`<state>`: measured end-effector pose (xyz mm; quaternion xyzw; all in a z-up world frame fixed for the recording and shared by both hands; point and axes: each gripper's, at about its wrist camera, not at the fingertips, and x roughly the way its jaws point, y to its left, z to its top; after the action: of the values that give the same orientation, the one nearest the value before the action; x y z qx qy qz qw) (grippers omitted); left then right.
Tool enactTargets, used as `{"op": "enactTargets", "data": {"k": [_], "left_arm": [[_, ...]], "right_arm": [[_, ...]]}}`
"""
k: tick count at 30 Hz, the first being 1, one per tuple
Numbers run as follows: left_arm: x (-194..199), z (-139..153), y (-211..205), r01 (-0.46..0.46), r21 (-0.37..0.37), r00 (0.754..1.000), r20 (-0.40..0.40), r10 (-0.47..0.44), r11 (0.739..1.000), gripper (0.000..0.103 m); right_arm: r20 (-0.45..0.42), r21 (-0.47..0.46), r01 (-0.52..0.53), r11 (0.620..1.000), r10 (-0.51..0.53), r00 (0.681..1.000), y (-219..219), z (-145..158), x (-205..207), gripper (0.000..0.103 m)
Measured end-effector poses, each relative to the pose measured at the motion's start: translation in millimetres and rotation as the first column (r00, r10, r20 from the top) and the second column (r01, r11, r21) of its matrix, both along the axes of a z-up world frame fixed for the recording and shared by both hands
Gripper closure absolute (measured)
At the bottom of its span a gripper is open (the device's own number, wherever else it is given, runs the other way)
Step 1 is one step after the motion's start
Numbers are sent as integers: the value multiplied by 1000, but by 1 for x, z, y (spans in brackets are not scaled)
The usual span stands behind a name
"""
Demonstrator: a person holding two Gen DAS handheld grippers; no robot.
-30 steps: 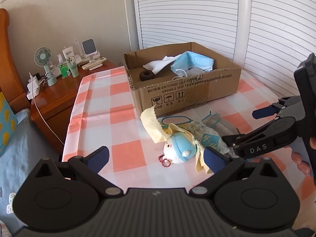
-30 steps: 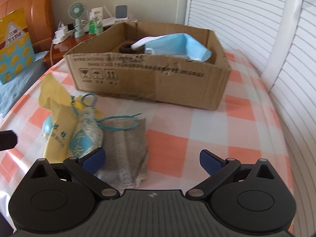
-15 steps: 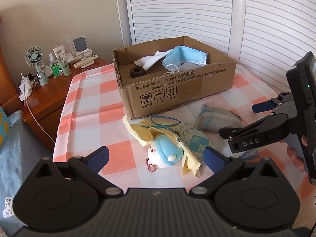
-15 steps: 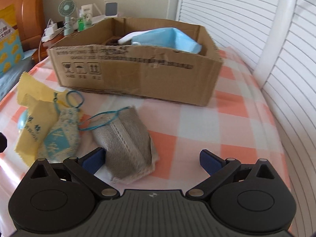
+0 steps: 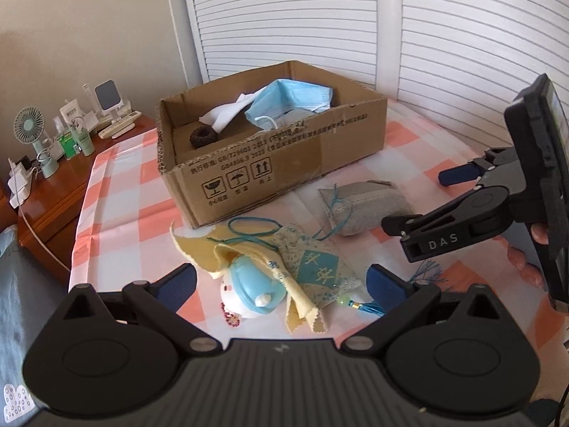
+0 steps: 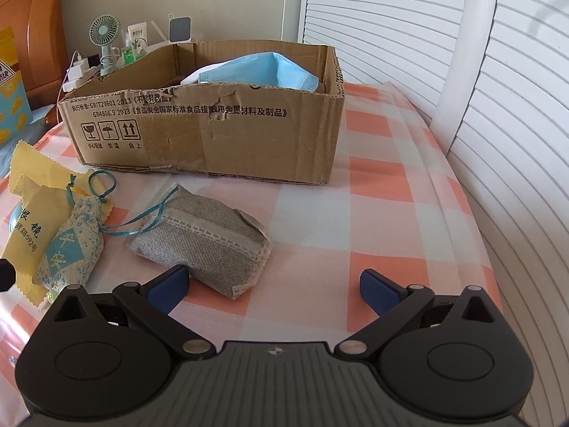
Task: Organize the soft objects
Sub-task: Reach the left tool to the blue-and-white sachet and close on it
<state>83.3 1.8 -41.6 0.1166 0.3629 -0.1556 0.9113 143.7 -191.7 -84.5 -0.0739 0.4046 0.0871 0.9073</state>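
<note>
A cardboard box (image 5: 284, 163) (image 6: 213, 135) stands on the checked tablecloth, holding a blue face mask (image 5: 290, 101) (image 6: 263, 71), a white cloth (image 5: 225, 112) and a dark hair tie (image 5: 203, 137). In front lie a grey sachet (image 5: 366, 206) (image 6: 206, 242), a patterned blue sachet (image 5: 313, 267) (image 6: 69, 252), a yellow cloth (image 5: 209, 252) (image 6: 28, 206) and a small blue-and-white plush (image 5: 249, 295). My left gripper (image 5: 281, 284) is open, just above the plush and patterned sachet. My right gripper (image 6: 272, 286) (image 5: 419, 203) is open, with the grey sachet by its left finger.
A wooden bedside cabinet (image 5: 53, 192) at the left carries a small fan (image 5: 30, 131), bottles and chargers. White louvred doors (image 5: 444, 35) run behind and to the right. The table edge drops off at the right (image 6: 494, 267). A bed lies at the far left.
Both grippers drew back and turned. The grey sachet has been shifted right, away from the patterned sachet, and now lies apart, bunched up. Both grippers stayed open.
</note>
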Motion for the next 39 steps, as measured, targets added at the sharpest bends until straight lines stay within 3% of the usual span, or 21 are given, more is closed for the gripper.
{"op": "enactTargets", "data": {"k": [5, 9, 12, 20, 27, 34, 39], "left_arm": [[-2, 0, -13, 81, -2, 996, 29, -81, 997, 8], [5, -3, -21, 120, -61, 993, -8, -121, 991, 25], [14, -12, -28, 111, -63, 993, -42, -114, 992, 31], [26, -26, -38, 80, -38, 990, -114, -84, 996, 31], [29, -34, -49, 116, -91, 981, -147, -128, 989, 31], [38, -34, -42, 34, -83, 990, -135, -45, 996, 31], [45, -32, -34, -6, -154, 986, -165, -19, 988, 31]], "right_arm": [[1, 3, -23, 1000, 23, 1000, -1, 0, -1, 0], [8, 8, -46, 999, 46, 999, -3, 0, -2, 0], [15, 10, -63, 998, 63, 998, -5, -1, -3, 0], [4, 3, -134, 991, 134, 991, -13, 1, -8, 0], [6, -10, -164, 986, 164, 986, -20, 2, -15, 0], [2, -4, -175, 985, 175, 985, -30, 3, -20, 0], [6, -2, -173, 985, 173, 985, -30, 3, -21, 0]]}}
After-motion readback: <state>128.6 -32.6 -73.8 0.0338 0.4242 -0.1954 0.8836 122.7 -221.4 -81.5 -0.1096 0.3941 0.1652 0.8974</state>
